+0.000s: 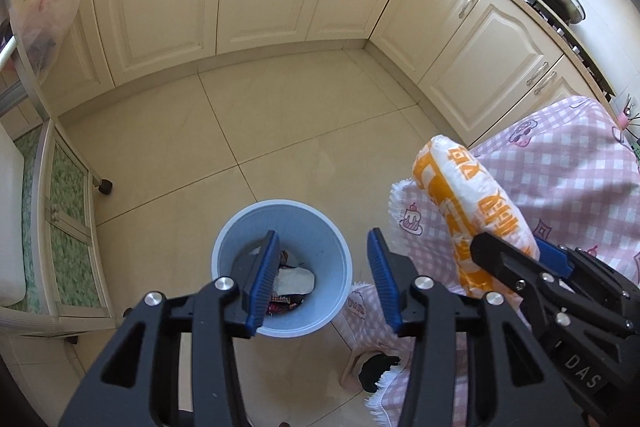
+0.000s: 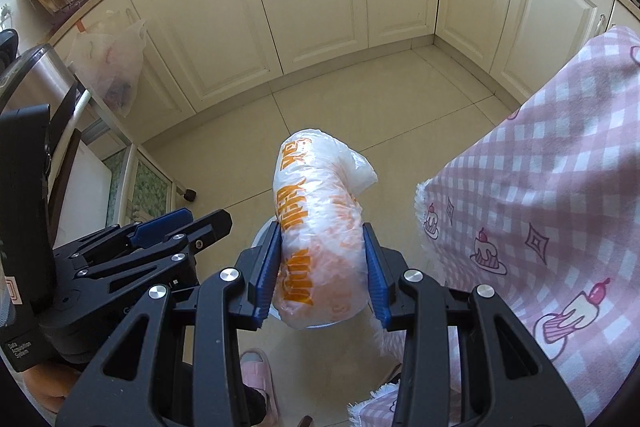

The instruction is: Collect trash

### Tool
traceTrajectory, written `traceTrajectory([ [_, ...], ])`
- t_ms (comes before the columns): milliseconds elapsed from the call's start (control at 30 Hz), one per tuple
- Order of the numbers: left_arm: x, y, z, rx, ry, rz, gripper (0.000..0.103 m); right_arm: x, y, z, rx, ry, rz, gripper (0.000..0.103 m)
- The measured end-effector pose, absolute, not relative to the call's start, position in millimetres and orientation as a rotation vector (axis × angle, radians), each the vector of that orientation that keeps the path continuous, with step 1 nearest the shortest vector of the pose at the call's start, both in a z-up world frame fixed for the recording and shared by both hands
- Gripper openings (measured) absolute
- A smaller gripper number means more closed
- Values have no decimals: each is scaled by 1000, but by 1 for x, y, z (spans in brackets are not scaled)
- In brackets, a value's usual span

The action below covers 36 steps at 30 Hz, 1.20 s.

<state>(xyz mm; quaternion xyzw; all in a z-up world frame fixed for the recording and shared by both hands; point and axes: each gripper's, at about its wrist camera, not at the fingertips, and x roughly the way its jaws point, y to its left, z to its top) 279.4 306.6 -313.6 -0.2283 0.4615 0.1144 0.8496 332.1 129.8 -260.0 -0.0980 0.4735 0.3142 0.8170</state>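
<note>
Pink checked cloth (image 2: 560, 187) hangs beside the round blue bin (image 1: 340, 267); right gripper (image 2: 322, 267) jaws squeeze a crinkly bag (image 2: 320, 227) (orange print), left gripper (image 1: 324, 279) jaws wide.

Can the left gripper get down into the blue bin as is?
Probably yes. The left gripper is open and empty above the blue bin, whose mouth is uncovered. The right gripper, holding the orange-print bag, sits off to the side.

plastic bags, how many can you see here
2. An orange-and-white plastic bag is clamped in the right gripper above the blue bin. A clear plastic bag hangs on the cabinet front at far left. Others may be hidden among the bin's trash.
</note>
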Motion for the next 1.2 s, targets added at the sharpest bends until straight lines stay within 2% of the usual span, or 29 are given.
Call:
traceTrajectory([
  [533, 269, 323, -310, -517, 955, 249, 46, 334, 147, -266, -212, 1017, 690, 39],
  [833, 262, 334, -299, -548, 926, 263, 49, 337, 149, -258, -193, 986, 691, 56],
  [1000, 256, 325, -279, -523, 902, 241, 49, 324, 134, -237, -220, 928, 660, 57],
  [1200, 243, 289, -235, -459, 828, 163, 56, 297, 90, -190, -241, 795, 578, 60],
])
